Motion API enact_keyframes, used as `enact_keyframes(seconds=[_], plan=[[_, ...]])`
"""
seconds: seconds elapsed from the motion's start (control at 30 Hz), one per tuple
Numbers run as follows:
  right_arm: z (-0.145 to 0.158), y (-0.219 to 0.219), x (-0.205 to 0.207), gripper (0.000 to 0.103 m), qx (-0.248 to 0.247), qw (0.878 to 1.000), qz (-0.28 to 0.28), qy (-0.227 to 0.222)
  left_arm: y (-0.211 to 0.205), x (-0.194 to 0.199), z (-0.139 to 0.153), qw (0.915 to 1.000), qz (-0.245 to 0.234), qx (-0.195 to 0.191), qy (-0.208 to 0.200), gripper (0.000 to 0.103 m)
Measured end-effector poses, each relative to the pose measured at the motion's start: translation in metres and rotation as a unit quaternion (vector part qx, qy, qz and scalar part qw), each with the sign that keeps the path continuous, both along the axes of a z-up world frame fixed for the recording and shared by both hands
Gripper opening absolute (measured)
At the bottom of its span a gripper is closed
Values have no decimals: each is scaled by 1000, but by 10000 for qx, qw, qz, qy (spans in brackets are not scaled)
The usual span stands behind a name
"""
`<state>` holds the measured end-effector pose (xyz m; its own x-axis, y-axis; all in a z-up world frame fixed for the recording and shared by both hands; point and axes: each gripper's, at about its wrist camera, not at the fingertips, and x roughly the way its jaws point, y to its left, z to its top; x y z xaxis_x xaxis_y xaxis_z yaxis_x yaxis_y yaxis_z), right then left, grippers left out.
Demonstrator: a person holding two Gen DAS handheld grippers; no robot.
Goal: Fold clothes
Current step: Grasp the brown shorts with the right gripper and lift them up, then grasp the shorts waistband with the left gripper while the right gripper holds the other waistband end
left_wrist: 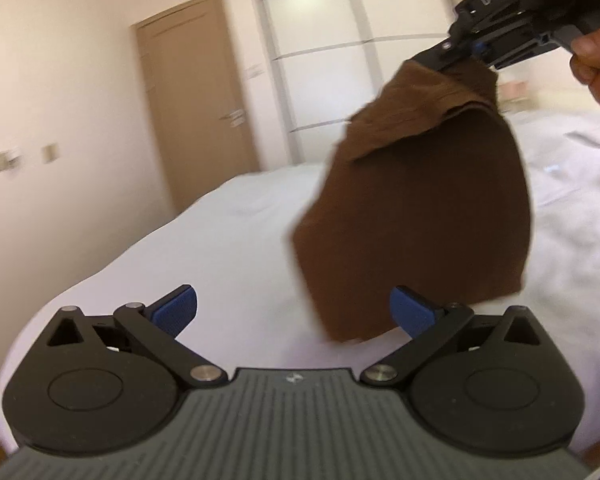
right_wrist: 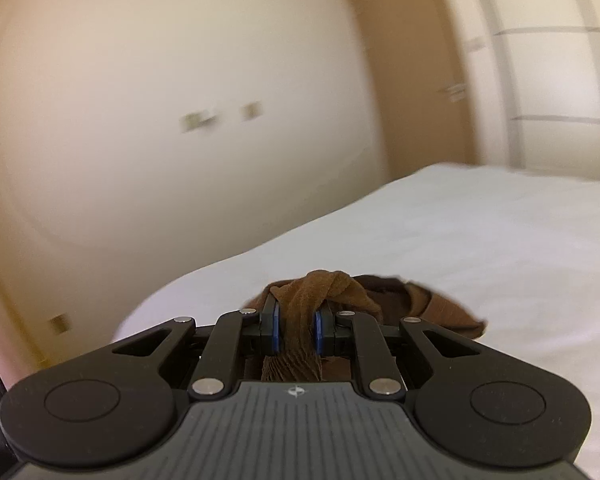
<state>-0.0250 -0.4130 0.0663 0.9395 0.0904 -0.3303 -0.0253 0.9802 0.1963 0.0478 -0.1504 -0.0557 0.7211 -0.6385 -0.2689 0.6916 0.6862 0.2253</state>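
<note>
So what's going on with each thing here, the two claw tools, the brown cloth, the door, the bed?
Left gripper: open, holding nothing.
Right gripper: shut on the brown cloth, pinching a bunched edge.
Brown cloth: lifted, hanging above the bed, not laid flat.
Door: closed.
Bed: covered with a white sheet, bare near the left gripper.

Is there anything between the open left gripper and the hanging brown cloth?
Nothing; the left wrist view shows only white bed between left gripper and brown cloth.
</note>
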Motion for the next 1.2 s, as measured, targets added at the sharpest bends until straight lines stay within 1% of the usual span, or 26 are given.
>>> enact_keyframes(seconds=[0.07,0.17,0.23,0.33,0.37,0.4,0.43,0.47,0.5,0.6,0.63,0.67,0.73,0.77,0.8,0.87,0.97,1.03,1.1,1.17,1.2], plan=[[14,-19,-45,16,-192,9987,-470,-39,-18,-20,4,9995,-318,-80,-27,102],[34,-44,-109,16,-538,9919,-1148,-78,-44,-43,7,9977,-646,-184,2,102],[42,-55,-131,16,-699,9887,-1328,-43,-60,-54,8,9968,-768,-193,62,102],[30,-77,-135,18,-538,9898,-1308,187,-74,-57,9,9956,-904,-142,187,102],[19,-85,-130,20,-381,9911,-1242,299,-79,-57,8,9954,-931,-90,205,102],[6,-90,-122,23,-219,9922,-1140,446,-83,-57,8,9953,-950,-23,211,102],[-7,-97,-115,31,-68,9930,-1035,559,-88,-56,7,9951,-969,44,217,102],[-19,-103,-109,35,84,9935,-931,653,-93,-56,7,9948,-987,110,223,102],[-32,-110,-103,35,237,9935,-827,747,-97,-56,7,9945,-1006,177,229,102],[-41,-130,-112,37,559,9918,-986,597,-107,-52,2,9928,-1117,322,290,102],[-43,-136,-117,45,662,9908,-1056,530,-113,-51,0,9919,-1175,360,323,102],[-46,-143,-121,58,764,9896,-1126,464,-120,-51,-2,9908,-1241,393,361,102],[-50,-156,-129,68,968,9867,-1265,330,-131,-60,-7,9878,-1440,427,402,102],[-52,-162,-134,68,1070,9849,-1334,264,-136,-71,-8,9862,-1551,424,403,102],[-54,-169,-138,68,1171,9830,-1403,197,-149,-75,-4,9840,-1691,395,388,102],[-64,-180,-147,68,1381,9782,-1534,219,-162,-88,-1,9799,-1947,312,315,102],[-75,-187,-171,68,1411,9736,-1787,181,-175,-112,-3,9717,-2349,213,106,102],[-87,-187,-179,68,1374,9719,-1894,260,-186,-122,-8,9715,-2344,364,6,101],[-99,-186,-185,68,1333,9702,-1993,361,-195,-124,-16,9730,-2240,537,-131,101],[-111,-182,-192,68,1107,9727,-1963,549,-197,-120,-20,9747,-2108,703,-261,97],[-116,-180,-196,68,977,9740,-1936,651,-197,-116,-21,9753,-2061,749,-273,96]])
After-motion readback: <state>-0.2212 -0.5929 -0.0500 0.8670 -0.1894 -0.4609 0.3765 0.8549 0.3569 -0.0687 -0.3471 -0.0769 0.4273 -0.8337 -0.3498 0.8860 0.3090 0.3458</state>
